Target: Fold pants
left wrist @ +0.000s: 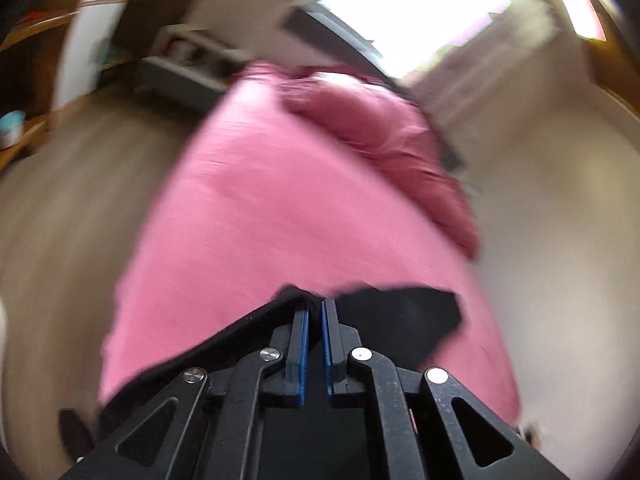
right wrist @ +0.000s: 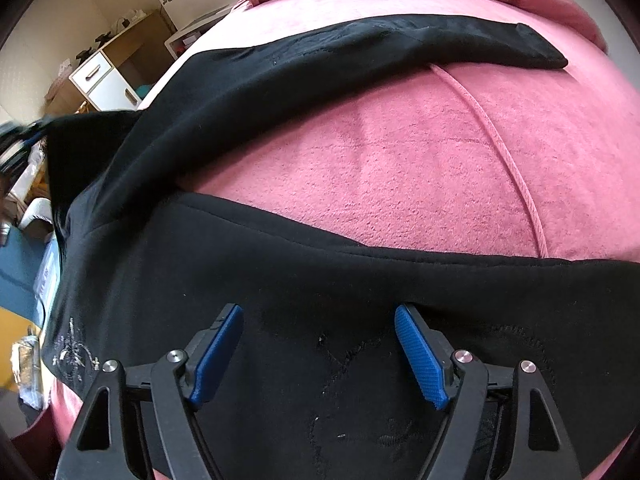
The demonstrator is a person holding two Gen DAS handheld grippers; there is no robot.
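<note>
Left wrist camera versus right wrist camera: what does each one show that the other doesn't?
Only the left wrist view shows the bright window and the left gripper, shut on a black edge of the pants.
Only the right wrist view shows the open right gripper over the pants' embroidered fabric, a pink cord and a white-drawered cabinet.
Both show the black pants on the pink bedspread.

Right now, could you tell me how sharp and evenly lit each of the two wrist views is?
Left wrist view: heavy motion blur smears the pink bed cover and room, and the window is blown out white. Right wrist view: sharp, evenly lit, with stitching readable on the black pants; fisheye distortion bulges the bed.
</note>
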